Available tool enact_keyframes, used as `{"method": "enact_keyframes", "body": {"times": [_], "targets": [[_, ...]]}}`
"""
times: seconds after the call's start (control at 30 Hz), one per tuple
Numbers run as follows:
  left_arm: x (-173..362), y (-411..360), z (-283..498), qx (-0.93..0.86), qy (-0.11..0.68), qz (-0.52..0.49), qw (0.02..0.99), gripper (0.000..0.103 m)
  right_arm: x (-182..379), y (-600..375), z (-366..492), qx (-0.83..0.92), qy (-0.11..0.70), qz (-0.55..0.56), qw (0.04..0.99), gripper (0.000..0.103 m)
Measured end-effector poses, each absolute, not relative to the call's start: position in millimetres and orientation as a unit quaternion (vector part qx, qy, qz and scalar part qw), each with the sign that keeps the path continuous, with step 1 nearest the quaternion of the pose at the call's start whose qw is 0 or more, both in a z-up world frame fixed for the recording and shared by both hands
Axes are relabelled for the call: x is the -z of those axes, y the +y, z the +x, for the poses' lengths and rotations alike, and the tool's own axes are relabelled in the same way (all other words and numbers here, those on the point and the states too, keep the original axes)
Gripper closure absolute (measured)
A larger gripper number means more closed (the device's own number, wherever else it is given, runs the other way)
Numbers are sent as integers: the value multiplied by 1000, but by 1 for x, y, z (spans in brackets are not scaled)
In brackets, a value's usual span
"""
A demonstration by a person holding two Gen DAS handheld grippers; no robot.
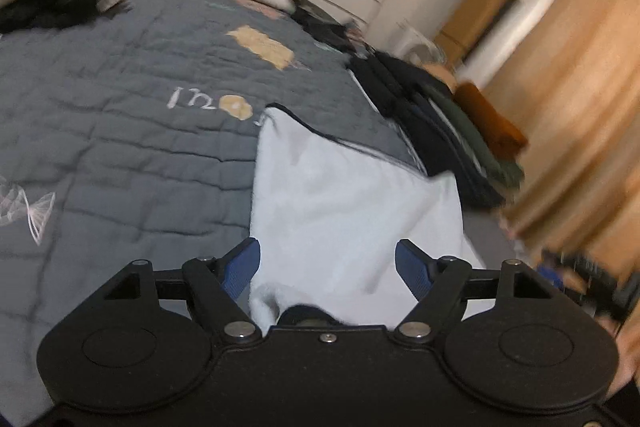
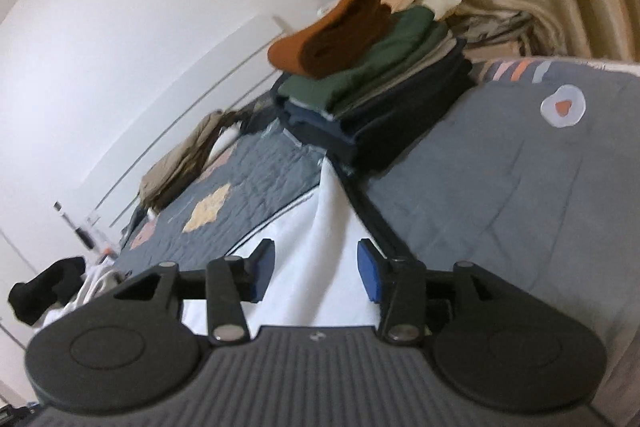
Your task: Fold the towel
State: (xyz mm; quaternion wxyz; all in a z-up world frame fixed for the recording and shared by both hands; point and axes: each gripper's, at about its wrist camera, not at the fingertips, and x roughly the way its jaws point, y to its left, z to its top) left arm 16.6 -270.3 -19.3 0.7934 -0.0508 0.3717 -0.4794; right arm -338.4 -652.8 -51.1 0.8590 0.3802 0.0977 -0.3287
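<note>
Left wrist: towel (image 1: 344,203) btwn spread tongs (image 1: 327,263).

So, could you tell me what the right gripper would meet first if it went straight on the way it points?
Probably the white towel lying between its open fingers; beyond it stands the stack of folded clothes, though depth is unclear.

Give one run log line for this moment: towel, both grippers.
towel: white, on grey quilt | left gripper: open, towel between fingers | right gripper: open, over towel | fold: unfinished
</note>
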Motion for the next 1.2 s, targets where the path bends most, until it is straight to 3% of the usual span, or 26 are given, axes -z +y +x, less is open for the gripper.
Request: {"method": "enact_keyframes", "body": {"times": [0.2, 0.27, 0.33, 0.67, 0.93, 1.0, 1.07, 1.2], "targets": [[30, -285, -22, 502, 302, 152, 796, 34, 43, -625, -325, 288, 237, 245, 895, 58], [39, -288, -32, 506, 283, 199, 790, 41, 50, -620, -324, 265, 267, 248, 893, 58], [44, -291, -40, 519, 273, 236, 775, 45, 58, -620, -325, 245, 277, 274, 888, 58], [79, -307, -72, 483, 171, 397, 762, 43, 67, -619, -317, 226, 287, 311, 877, 58], [91, -323, -86, 488, 100, 435, 750, 42, 74, -619, -313, 225, 293, 319, 873, 58], [93, -325, -86, 489, 95, 434, 751, 49, 74, -619, -312, 225, 290, 322, 873, 58], [89, -328, -79, 488, 109, 414, 761, 68, 74, -619, -312, 223, 287, 325, 873, 58], [76, -330, -61, 456, 122, 341, 813, 70, 74, -618, -312, 225, 276, 332, 873, 58]]}}
